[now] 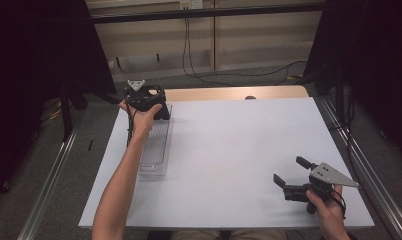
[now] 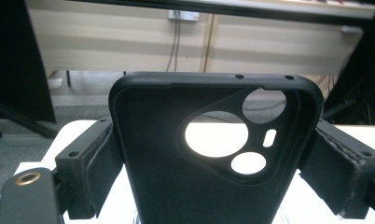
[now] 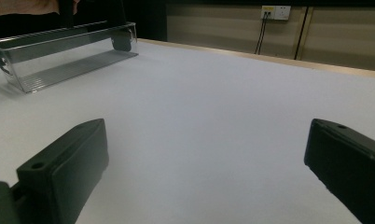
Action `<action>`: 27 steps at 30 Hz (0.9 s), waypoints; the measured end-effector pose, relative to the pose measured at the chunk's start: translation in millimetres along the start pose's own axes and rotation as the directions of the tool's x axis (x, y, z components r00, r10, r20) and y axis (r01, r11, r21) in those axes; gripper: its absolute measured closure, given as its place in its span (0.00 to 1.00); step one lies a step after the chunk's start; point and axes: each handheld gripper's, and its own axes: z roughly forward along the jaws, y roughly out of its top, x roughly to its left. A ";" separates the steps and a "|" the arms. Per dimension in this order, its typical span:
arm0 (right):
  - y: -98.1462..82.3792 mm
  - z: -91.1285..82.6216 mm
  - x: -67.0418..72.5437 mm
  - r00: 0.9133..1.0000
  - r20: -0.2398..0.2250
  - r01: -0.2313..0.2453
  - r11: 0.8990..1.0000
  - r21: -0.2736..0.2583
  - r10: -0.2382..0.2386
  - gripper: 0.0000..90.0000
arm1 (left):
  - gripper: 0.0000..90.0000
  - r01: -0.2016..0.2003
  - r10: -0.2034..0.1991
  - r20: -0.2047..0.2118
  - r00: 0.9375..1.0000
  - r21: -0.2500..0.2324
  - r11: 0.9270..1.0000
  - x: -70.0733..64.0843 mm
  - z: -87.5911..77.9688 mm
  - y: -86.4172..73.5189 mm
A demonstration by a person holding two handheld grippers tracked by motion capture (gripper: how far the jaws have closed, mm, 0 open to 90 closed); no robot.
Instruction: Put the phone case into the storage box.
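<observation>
No legible text, labels or numbers (anywhere shown)

Even overhead light, bright white table (image 1: 239,150), dark surrounds, soft focus, faint shadows.

Bare forearms, black two-jaw left gripper (image 1: 156,102) with padded jaws, black right gripper (image 1: 287,175), grey three-cornered plates, brass-ringed screw hole

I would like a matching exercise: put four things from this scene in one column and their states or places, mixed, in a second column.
Things:
1. left gripper
2. right gripper
3. phone case
4. clear tray

States or places:
a. open, holding nothing
b. lying near the table's left edge
c. black, clamped between two jaws
d. shut on something, at the tray's far end

Pairs: 1-d, 2-a, 3-c, 4-b
</observation>
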 end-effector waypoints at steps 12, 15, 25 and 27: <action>-0.3 -0.4 -0.9 1.000 0.001 -0.002 1.000 -0.005 0.002 0.00 | 0.13 -0.036 0.036 -0.021 0.999 -0.014 0.999 -13.5 9.8 -3.7; -0.3 -0.8 -1.1 1.000 0.000 -0.004 1.000 -0.004 0.004 0.00 | 0.13 -0.034 0.034 -0.009 0.999 -0.014 0.999 -15.2 11.5 -4.7; -0.4 -0.6 -1.8 1.000 -0.002 -0.003 1.000 -0.004 0.003 0.00 | 0.12 -0.045 0.045 0.000 0.999 -0.005 0.999 -16.8 15.0 -4.5; -0.4 -0.6 -1.5 1.000 -0.001 -0.005 1.000 -0.007 0.005 0.00 | 0.11 -0.049 0.049 0.001 0.999 -0.002 0.999 -17.1 15.6 -4.4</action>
